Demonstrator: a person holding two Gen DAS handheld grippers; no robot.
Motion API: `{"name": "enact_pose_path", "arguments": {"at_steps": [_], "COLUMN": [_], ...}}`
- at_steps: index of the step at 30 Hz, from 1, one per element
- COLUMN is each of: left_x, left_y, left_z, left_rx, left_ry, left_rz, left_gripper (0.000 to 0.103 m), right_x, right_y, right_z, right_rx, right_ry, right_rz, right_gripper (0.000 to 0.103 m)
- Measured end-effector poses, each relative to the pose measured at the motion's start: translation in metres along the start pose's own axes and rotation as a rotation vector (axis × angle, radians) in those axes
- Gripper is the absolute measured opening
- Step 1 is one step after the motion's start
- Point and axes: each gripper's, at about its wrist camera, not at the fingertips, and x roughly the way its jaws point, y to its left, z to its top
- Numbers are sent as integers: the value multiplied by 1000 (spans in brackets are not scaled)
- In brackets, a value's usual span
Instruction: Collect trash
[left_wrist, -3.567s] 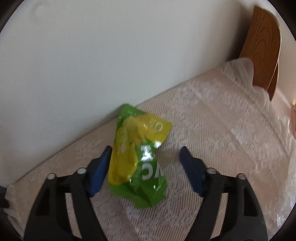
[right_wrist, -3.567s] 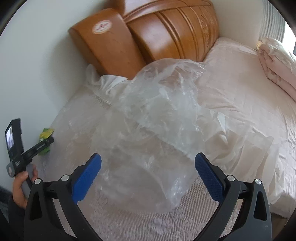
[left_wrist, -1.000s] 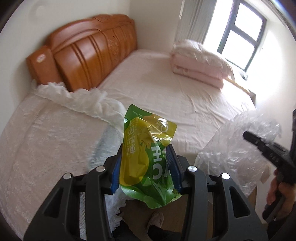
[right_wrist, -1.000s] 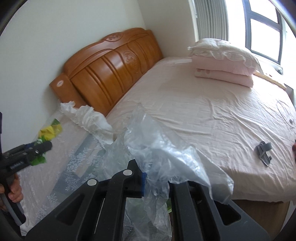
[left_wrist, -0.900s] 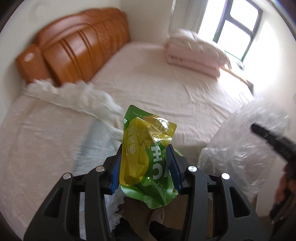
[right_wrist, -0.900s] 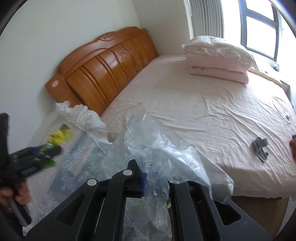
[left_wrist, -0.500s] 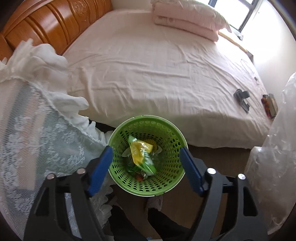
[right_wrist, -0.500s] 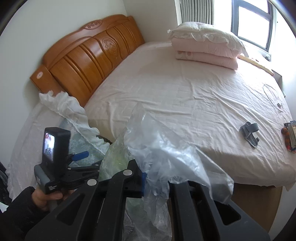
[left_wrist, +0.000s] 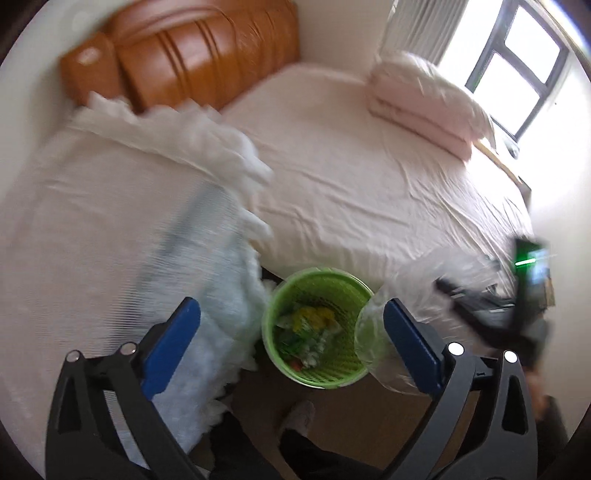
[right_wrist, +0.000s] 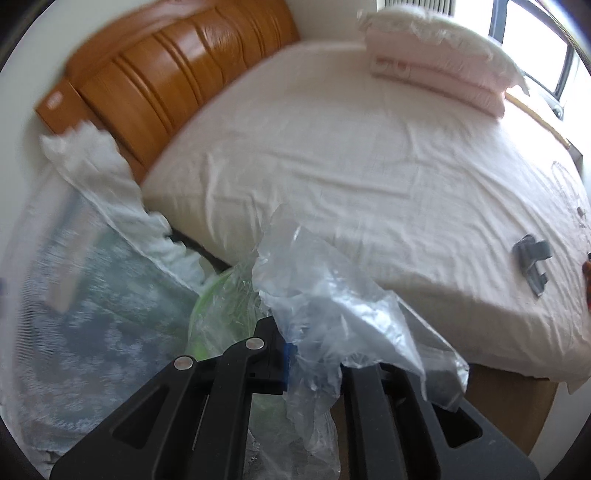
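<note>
A green mesh waste basket (left_wrist: 280, 354) stands on the floor between the bed and the lace-covered table. The green and yellow snack packet (left_wrist: 314, 317) lies inside it with other trash. My left gripper (left_wrist: 291, 339) is open and empty above the basket. My right gripper (right_wrist: 314, 358) is shut on a crumpled clear plastic bag (right_wrist: 332, 295), held just right of the basket; the bag also shows in the left wrist view (left_wrist: 384, 332). Through the bag the basket rim (right_wrist: 207, 306) shows faintly in the right wrist view.
A bed with a pale pink sheet (left_wrist: 369, 166), a wooden headboard (left_wrist: 203, 62) and folded bedding (left_wrist: 424, 96) fills the back. A lace-covered table (left_wrist: 92, 229) is on the left. Small grey and red items (right_wrist: 532, 258) lie on the bed's right edge.
The left gripper opened over the basket and the snack packet dropped in. Since then the left view has tilted up and the right gripper has brought the plastic bag close to the basket.
</note>
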Motion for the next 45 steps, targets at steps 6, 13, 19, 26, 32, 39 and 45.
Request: {"name": "enact_pose_path", "arguments": {"at_steps": [6,13,19,26,32,39,45], "left_x": [-46,-56,-72,-124,-174,-197,-194], "left_y": [29,49,51,36,19,8,8], "left_z": [6,9,26,67,98,102,95], "left_rx": [-22,4,5,5,-15,-85,-109], "left_ry": [-44,-37,-97,-261,-403,-445,-417], "left_rz": [77,135,125,92,126,157,178], "left_gripper": [95,95,95,95,95,95,95], "right_x": [75,74,-51,-232,-335,-347,-339], "right_y": [27,37,41,72,88,92,99], "right_z": [-8,-6,18,52,61,64,60], "right_rx": [-19,-8,39,-13,-54,-99,-121], "right_ry": [103,135,-44,-372,-627,-632,-591], "right_rz": [-59,-146,-86,-7,33,66,94], "right_gripper": [71,91,92,101,101,101,101]}}
